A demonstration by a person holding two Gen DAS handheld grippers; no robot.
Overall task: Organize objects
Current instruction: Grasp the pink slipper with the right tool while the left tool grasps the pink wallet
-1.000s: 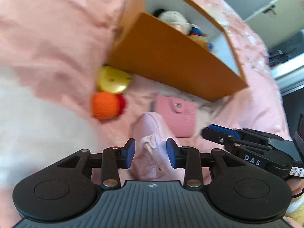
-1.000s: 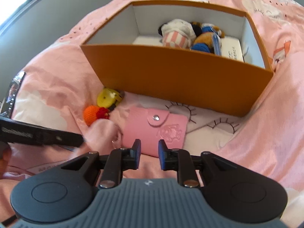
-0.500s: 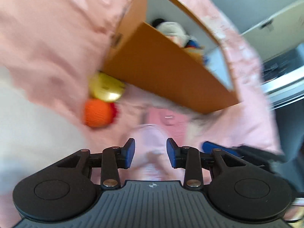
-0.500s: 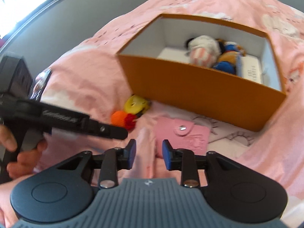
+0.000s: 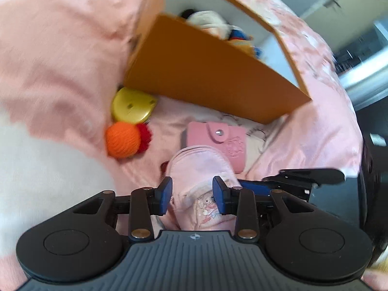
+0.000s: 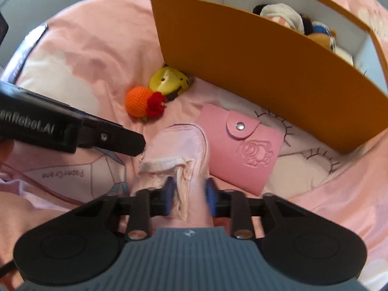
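A small pale pink child's shoe lies on the pink bedding, heel toward both cameras; it also shows in the right wrist view. My left gripper straddles its heel, jaws part open around it. My right gripper straddles the same heel end from the other side, jaws close on both sides of it. A pink snap wallet, an orange-and-red crochet ball and a yellow toy lie before the orange box.
The orange box holds several soft toys and stands on the rumpled pink bedding. The left gripper's body crosses the right wrist view at left; the right gripper's fingers cross the left wrist view at right.
My right gripper has swung left from the wallet to the shoe and now has it between its jaws. My left gripper stays at the shoe's heel.
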